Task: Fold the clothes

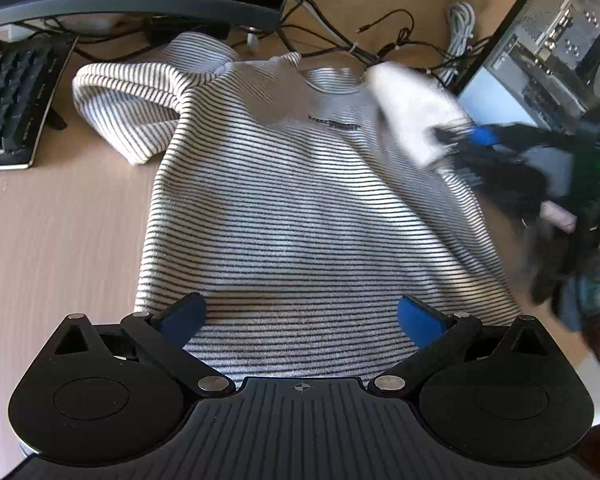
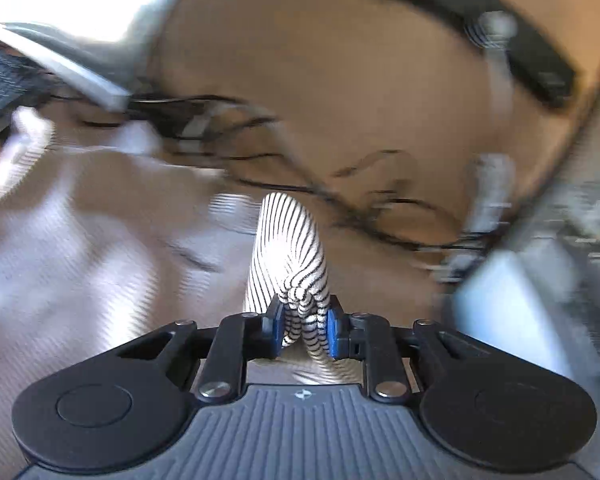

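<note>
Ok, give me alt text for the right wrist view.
The right claw is shut on a bunched fold of striped shirt. Beyond it, blurred: more shirt, black cables and a tan desk.

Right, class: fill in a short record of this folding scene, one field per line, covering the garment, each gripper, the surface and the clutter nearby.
garment: striped shirt, spread flat on the desk, collar at the far end
left gripper: open, jaws wide over the near hem, nothing between them
right gripper: shut on a bunched fold of the striped shirt, at its right sleeve
surface: wooden desk
clutter: keyboard far left; cables beyond the collar; computer case far right
image quality: right wrist view blurred
</note>
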`<action>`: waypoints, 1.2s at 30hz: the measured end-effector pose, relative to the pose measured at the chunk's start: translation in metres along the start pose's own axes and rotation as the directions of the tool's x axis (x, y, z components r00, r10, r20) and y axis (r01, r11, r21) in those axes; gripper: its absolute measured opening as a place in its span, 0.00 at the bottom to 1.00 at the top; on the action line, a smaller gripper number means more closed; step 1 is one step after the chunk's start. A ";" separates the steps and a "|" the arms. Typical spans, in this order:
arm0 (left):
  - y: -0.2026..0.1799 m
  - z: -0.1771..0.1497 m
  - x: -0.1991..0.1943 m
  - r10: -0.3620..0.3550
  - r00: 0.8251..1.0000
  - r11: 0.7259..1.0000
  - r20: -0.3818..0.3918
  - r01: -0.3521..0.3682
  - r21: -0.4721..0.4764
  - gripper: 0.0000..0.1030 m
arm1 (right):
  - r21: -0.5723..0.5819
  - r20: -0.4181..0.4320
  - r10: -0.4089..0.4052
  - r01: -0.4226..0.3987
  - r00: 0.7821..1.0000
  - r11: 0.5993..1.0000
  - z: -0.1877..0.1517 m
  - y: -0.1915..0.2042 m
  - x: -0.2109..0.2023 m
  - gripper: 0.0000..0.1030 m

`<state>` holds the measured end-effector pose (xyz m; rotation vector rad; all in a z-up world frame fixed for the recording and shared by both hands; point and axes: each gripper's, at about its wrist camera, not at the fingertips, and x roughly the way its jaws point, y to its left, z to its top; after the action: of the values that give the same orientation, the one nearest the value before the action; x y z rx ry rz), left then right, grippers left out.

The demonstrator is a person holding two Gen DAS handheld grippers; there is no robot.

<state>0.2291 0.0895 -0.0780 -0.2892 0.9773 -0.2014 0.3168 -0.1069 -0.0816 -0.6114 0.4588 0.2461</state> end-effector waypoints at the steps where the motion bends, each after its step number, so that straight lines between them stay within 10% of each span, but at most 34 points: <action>1: -0.001 0.003 0.000 -0.011 1.000 1.000 0.004 0.011 0.003 1.00 | -0.019 0.006 -0.066 0.067 0.998 0.998 -0.003 -0.008 -0.003 0.19; 4: -0.006 0.015 0.005 -0.049 0.998 0.999 0.028 0.048 0.020 1.00 | -0.059 0.018 -0.251 0.251 0.968 0.966 -0.009 -0.030 -0.010 0.19; 8: -0.009 0.031 0.015 -0.042 0.998 0.998 0.050 0.040 0.046 1.00 | 0.012 -0.024 -0.314 0.314 0.949 0.949 -0.016 -0.051 -0.018 0.48; 14: -0.003 0.041 0.019 -0.040 0.997 0.998 0.070 0.036 0.054 1.00 | 0.278 -0.006 0.022 -0.020 1.000 0.960 -0.013 -0.060 -0.041 0.59; 17: 0.003 0.040 0.026 -0.048 0.997 0.998 0.052 0.046 0.040 1.00 | 0.483 -0.038 0.320 -0.264 0.947 0.835 -0.015 -0.056 -0.017 0.59; 20: 0.007 0.034 0.029 -0.064 0.997 0.998 0.045 0.063 0.032 1.00 | 0.553 -0.102 0.452 -0.327 0.886 0.766 -0.028 -0.033 0.009 0.61; 24: 0.014 0.027 0.024 -0.088 0.995 0.996 0.050 0.089 -0.006 1.00 | 0.424 -0.140 0.414 -0.323 0.900 0.846 -0.031 -0.006 -0.001 0.64; 36: 0.010 -0.010 0.000 -0.116 0.993 0.991 -0.008 0.115 -0.072 1.00 | 0.403 -0.155 0.400 -0.312 0.904 0.861 -0.071 -0.019 -0.044 0.73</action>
<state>0.2207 0.0976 -0.0869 -0.4106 0.9816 -0.2743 0.2615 -0.1685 -0.1019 -0.1762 0.8297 0.4340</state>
